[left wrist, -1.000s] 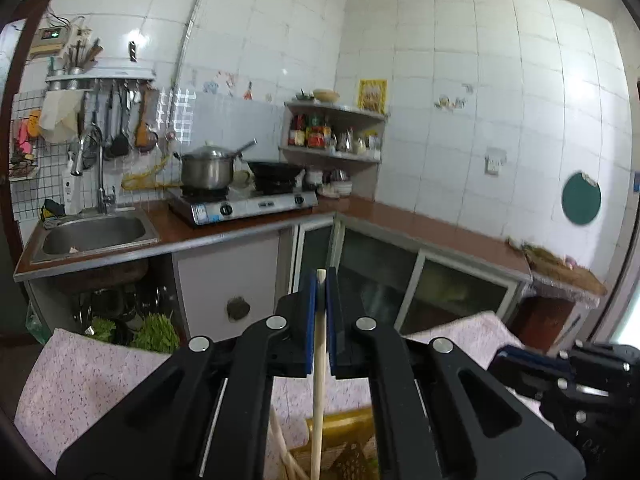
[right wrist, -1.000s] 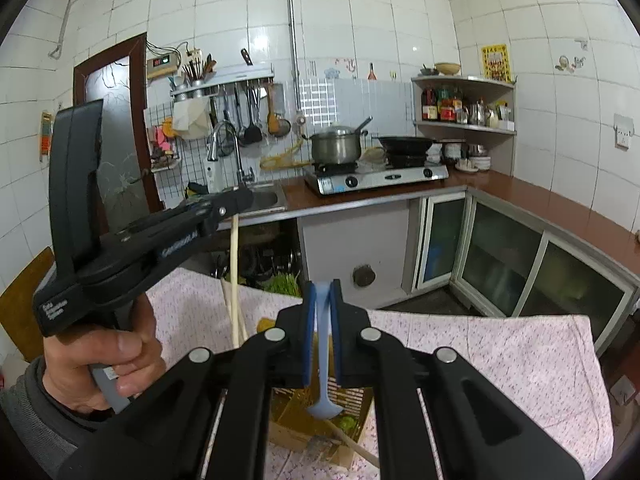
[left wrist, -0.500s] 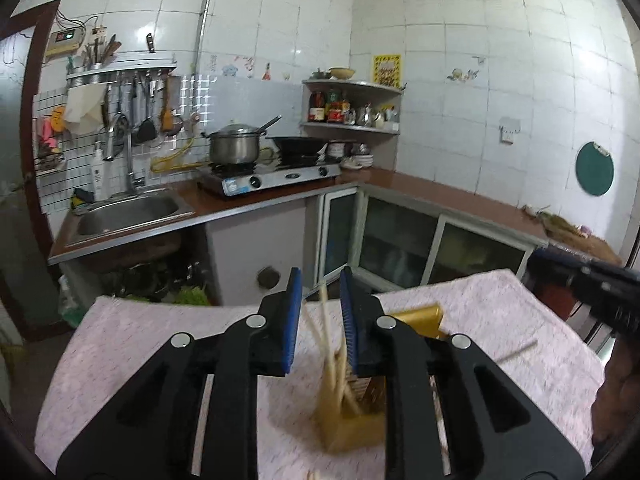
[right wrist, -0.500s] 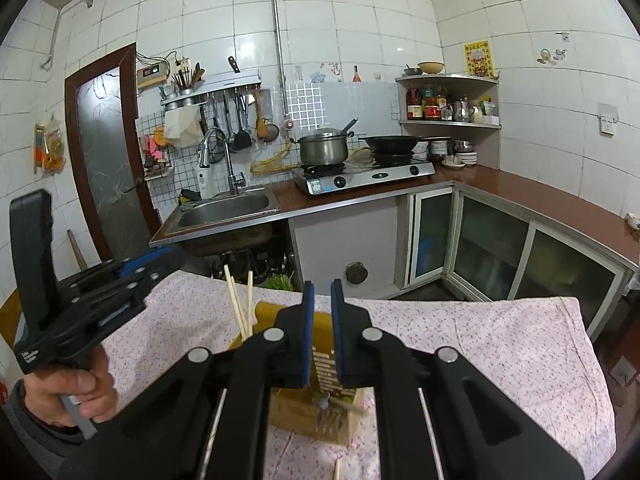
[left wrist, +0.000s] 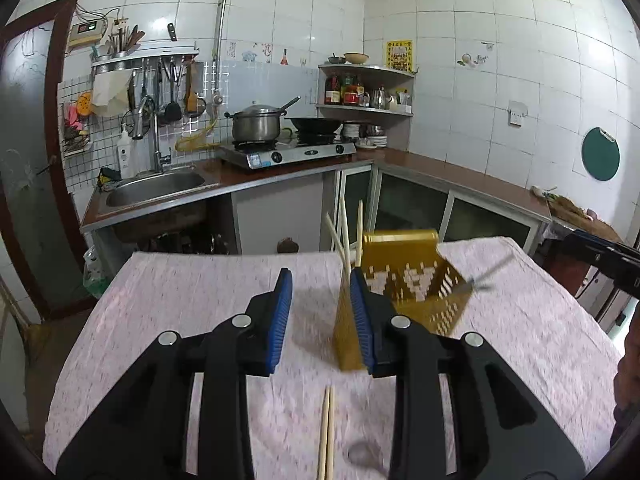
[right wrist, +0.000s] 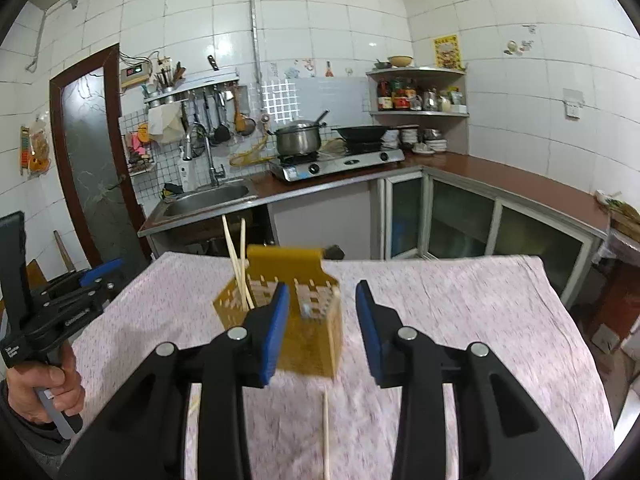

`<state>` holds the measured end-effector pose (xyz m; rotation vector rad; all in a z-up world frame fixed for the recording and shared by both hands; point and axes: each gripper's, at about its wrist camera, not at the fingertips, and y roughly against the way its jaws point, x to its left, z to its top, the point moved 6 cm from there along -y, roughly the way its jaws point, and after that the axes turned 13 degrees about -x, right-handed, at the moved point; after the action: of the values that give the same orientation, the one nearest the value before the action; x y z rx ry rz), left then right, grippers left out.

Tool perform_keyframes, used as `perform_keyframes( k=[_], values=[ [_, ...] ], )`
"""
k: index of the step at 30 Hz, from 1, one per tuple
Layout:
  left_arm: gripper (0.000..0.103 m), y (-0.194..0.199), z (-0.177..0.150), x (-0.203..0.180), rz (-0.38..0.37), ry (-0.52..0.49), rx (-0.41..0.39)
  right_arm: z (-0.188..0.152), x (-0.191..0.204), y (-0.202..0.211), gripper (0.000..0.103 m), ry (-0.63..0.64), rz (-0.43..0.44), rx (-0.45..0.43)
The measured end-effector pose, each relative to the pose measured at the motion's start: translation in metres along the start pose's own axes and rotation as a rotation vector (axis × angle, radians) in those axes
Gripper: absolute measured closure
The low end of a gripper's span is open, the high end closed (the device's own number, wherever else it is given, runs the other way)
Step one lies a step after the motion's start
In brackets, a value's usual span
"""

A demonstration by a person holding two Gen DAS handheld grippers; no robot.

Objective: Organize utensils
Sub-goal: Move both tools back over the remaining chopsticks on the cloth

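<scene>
A yellow perforated utensil holder [left wrist: 404,280] [right wrist: 304,332] stands on the pink cloth. Several wooden chopsticks [left wrist: 345,232] [right wrist: 237,256] stick up from its left compartment. A thin metal handle [left wrist: 494,270] pokes out on its right side. A loose pair of chopsticks [left wrist: 326,432] lies on the cloth in front of the holder; the right wrist view shows one chopstick [right wrist: 326,432] there. My left gripper [left wrist: 320,316] hangs left of the holder, its jaws opening with nothing between them. My right gripper [right wrist: 322,320] is just short of the holder, its jaws opening too, and holds nothing.
The table [left wrist: 192,304] is covered by the pink cloth, and its far edge faces a kitchen counter with a sink [left wrist: 156,186], a stove [left wrist: 288,152] and a pot [left wrist: 256,124]. A person's hand [right wrist: 44,392] holds the left tool at the table's left side.
Both grippers were shut on utensils above the holder; they have let go, opened and drawn back toward the near side. The chopsticks now stand in the holder.
</scene>
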<state>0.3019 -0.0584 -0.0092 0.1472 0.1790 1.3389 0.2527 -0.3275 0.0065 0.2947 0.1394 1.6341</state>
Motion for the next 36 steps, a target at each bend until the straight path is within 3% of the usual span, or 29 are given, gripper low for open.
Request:
perform_keyframes(
  k=[6, 13, 19, 28, 36],
  values=[
    [0.061, 0.066, -0.041, 0.018, 0.047, 0.043, 0.022, -0.034, -0.013, 0.059, 0.063, 0.001, -0.065, 0.019],
    [0.061, 0.115, -0.095, 0.039, 0.083, 0.11, 0.105, -0.09, -0.033, 0.115, 0.063, -0.068, -0.097, 0.077],
    [0.061, 0.142, -0.142, 0.022, 0.073, 0.037, 0.175, -0.138, -0.052, 0.135, 0.063, -0.119, -0.126, 0.143],
    [0.061, 0.139, -0.157, 0.03, 0.085, 0.029, 0.245, -0.162, -0.066, 0.144, 0.059, -0.141, -0.121, 0.176],
    [0.059, 0.094, -0.146, 0.028, 0.041, -0.004, 0.295, -0.153, -0.061, 0.115, 0.058, -0.094, -0.117, 0.201]
  ],
)
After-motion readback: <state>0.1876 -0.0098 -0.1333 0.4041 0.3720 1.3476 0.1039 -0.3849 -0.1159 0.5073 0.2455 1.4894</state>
